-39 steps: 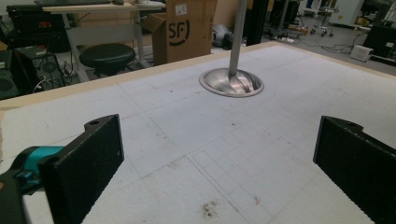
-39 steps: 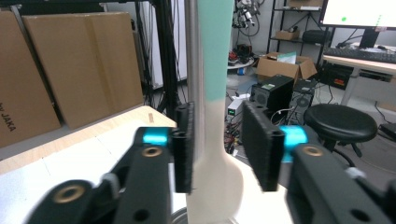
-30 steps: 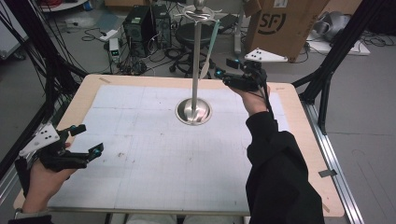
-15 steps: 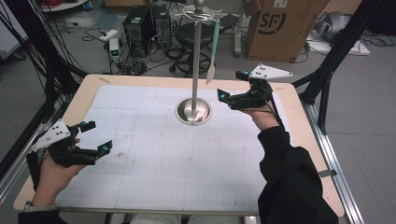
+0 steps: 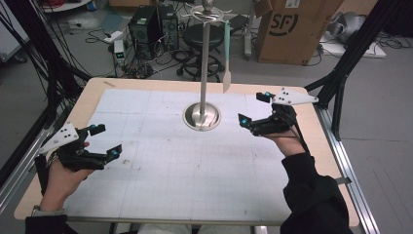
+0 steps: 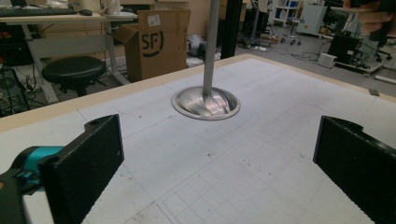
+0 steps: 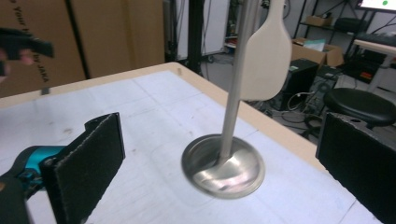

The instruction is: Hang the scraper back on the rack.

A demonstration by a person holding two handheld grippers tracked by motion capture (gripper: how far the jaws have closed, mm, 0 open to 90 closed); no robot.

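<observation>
Stand (image 5: pixel 201 116): mid-desk (image 5: pixel 160 195), upright, spatula (image 5: pixel 227 73) hanging from a top hook.
Right gripper (image 5: pixel 253 109): just beside the base, fingers wide, empty.
Left gripper (image 5: pixel 104 141): well apart, fingers wide, empty.
Risk: a sideways bump could tip the stand or swing the spatula off.
Views: right gripper view shows the spatula blade (image 7: pixel 266 56); left gripper view shows base (image 6: pixel 205 102) and pole.

Your left gripper (image 5: pixel 104 141) and right gripper (image 5: pixel 253 108) are black, with teal fittings and grey three-cornered top plates; their jaw pads are flat and rough. You wear dark long sleeves (image 5: pixel 311 195).
</observation>
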